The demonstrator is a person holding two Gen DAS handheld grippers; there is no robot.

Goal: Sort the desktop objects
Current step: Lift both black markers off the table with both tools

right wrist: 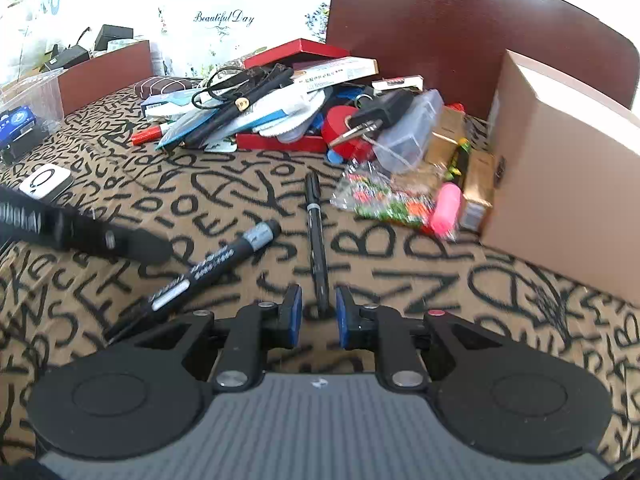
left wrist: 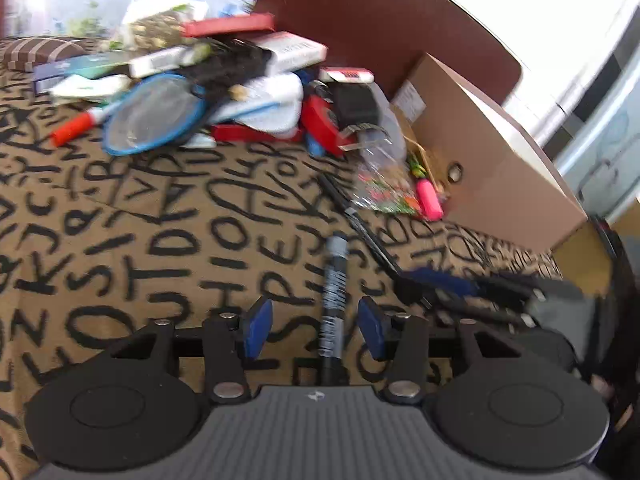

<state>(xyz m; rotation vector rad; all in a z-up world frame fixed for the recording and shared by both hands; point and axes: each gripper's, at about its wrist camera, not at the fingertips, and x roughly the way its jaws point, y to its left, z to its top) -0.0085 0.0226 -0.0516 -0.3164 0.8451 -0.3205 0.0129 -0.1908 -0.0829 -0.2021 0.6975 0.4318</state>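
The white floral sheet [right wrist: 224, 8] standing behind the red box [right wrist: 298, 50] carries the script words "Beautiful Day". The brown tablecloth [right wrist: 240, 196] under that box is printed all over with loose black capitals, among them B, R and O. Print on the marker [right wrist: 212, 268] is too blurred to read.
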